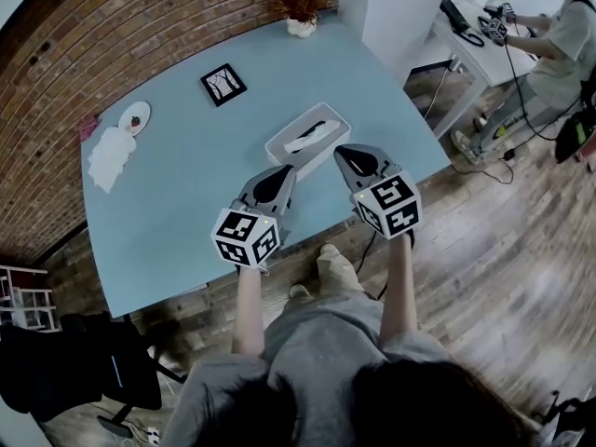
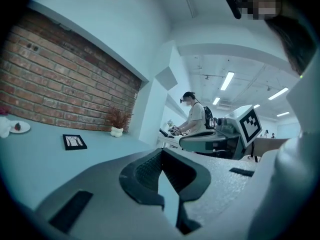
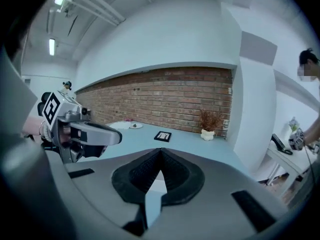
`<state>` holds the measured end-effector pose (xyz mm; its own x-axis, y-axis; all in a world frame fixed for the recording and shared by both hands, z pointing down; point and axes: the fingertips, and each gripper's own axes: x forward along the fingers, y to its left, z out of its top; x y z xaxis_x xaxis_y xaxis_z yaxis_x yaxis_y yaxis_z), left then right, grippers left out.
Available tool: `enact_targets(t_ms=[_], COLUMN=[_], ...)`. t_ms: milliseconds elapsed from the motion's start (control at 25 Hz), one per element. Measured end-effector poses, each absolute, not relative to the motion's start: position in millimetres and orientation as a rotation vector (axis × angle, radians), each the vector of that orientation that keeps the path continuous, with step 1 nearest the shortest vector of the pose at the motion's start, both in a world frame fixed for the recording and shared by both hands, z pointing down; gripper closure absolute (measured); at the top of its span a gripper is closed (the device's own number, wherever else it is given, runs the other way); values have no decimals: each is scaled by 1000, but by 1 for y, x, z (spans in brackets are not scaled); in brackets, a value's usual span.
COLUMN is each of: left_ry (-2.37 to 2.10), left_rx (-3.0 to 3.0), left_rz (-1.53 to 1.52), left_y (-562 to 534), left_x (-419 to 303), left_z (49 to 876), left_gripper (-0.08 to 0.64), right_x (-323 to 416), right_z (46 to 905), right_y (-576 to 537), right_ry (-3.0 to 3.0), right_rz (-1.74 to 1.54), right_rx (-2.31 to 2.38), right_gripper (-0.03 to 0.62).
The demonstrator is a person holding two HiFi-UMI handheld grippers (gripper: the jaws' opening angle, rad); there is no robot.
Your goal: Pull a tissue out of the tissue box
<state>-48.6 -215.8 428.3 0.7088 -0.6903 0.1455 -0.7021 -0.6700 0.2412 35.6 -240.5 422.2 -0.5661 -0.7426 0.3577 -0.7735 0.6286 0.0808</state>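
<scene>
The tissue box (image 1: 307, 139) stood on the blue table (image 1: 177, 203), close to the edge nearest the operator. A white tissue (image 1: 313, 135) showed in the top opening of the box.

The left gripper (image 1: 283, 175) was just in front of the box's near-left corner and clear of the box. Its jaws were together with nothing between them. The right gripper (image 1: 345, 157) was just beside the box's right end – jaws likewise closed and empty.

Other items, located from the box:
- Behind and to the left – a black picture frame (image 1: 223, 84).
- Farther behind, at the table's far edge, a potted dried plant (image 1: 300, 7).
- Well to the left, a small plate (image 1: 136, 117) with crumpled white paper (image 1: 110, 157) beside it.
</scene>
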Motion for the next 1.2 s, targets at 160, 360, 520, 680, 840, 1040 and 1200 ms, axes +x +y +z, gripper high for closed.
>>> enact_targets(t_ms=[160,360,520,680,840,1040,1200], left_ry=[-1140,-1203,-1253,-1303,-1343,-1380,-1368], left_rx=[2568,2507,2448,2384,2339,2287,2258], left_rz=[23,14,12,14,14,15,24], left_y=[-233,-252,-262,-271,-275,-273,-271], left_x=[-47,-46,-46,-43,-43,-43,-43], left_z=[435,445,457,468,475,481,486], left_gripper=[557,557,557,557,557,557,557], right_x=[35,28,26,29,27,23,18], right_z=[434,455,465,476,485,485,491], right_y=[-262,-283,-299,-307,-314,-321,-325], right_ry=[-2457,-2406,-2401,-2387,-2386,-2399,-2399], right_rz=[88,52,51,49,54,40,36], right_rx=[1083,922,835,724,655,639,593], right_gripper=[592,592,592,592,592,592,592])
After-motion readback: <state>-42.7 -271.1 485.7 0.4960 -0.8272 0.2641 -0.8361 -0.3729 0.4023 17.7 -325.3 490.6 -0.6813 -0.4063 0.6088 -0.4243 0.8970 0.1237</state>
